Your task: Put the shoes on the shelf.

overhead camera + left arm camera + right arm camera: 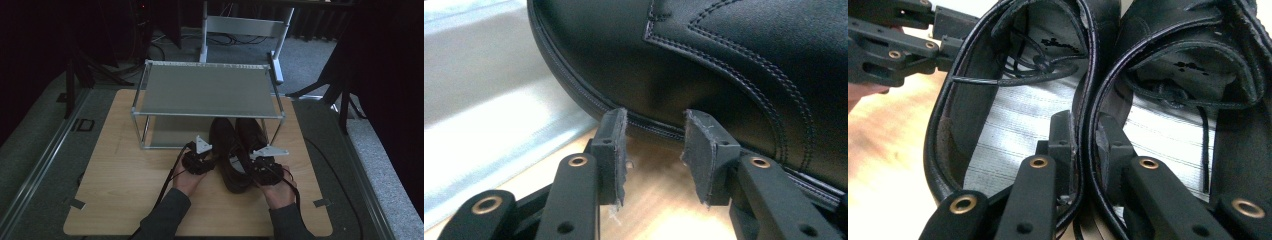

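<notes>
Two hands hold two tongs at the near table (115, 200) edge. The right tongs (1087, 150) clamp the touching inner walls of two black shoes (235, 150). The left tongs (654, 150), jaws apart, sit beside the left shoe (724, 65). One metal rack (207, 90) stands just beyond, the toes under it.

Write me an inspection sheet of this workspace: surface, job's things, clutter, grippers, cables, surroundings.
Surface: light wooden board on a grey floor.
Job's things: pair of black leather shoes side by side, toes under the two-tier metal rack, heels toward the person.
Clutter: nothing seen.
Grippers: left hand-held gripper open, fingertips at the left shoe's sole edge; right hand-held gripper shut on the two shoes' adjoining inner walls, one jaw inside each shoe.
Cables: black cable trails from the left hand-held gripper along the forearm; more cables lie on the floor behind the rack.
Surroundings: dark curtains, stand legs, white metal frame behind.
</notes>
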The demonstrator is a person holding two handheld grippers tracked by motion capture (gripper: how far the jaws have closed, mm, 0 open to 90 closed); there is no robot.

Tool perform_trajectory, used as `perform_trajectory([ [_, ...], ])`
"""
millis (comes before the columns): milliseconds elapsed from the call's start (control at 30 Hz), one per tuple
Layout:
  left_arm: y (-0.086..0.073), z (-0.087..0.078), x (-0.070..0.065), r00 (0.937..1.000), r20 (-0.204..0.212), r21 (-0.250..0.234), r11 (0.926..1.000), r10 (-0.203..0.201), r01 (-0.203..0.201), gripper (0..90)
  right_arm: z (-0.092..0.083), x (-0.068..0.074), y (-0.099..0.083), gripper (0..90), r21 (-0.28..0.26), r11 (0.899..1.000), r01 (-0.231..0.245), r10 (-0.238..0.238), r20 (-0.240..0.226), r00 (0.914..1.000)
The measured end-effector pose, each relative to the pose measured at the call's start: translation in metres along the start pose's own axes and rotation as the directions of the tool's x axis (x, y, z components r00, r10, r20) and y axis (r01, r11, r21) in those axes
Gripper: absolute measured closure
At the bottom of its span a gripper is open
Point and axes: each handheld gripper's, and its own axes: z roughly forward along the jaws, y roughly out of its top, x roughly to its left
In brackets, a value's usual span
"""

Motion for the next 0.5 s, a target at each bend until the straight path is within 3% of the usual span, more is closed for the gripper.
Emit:
perform_trajectory([
  [300,0.01,0.009,0.013,0.9962,-0.087,-0.009,0.9999,0.006,-0.006,63.1,0.023,-0.004,0.016,80.2,-0.033,0.998,-0.056,0.056,-0.002,0.9985],
  [500,0.016,0.012,0.019,0.994,-0.11,0.007,1.0,0.0,0.001,62.9,0.033,-0.013,0.022,80.5,-0.044,0.992,-0.117,0.117,-0.019,0.993],
])
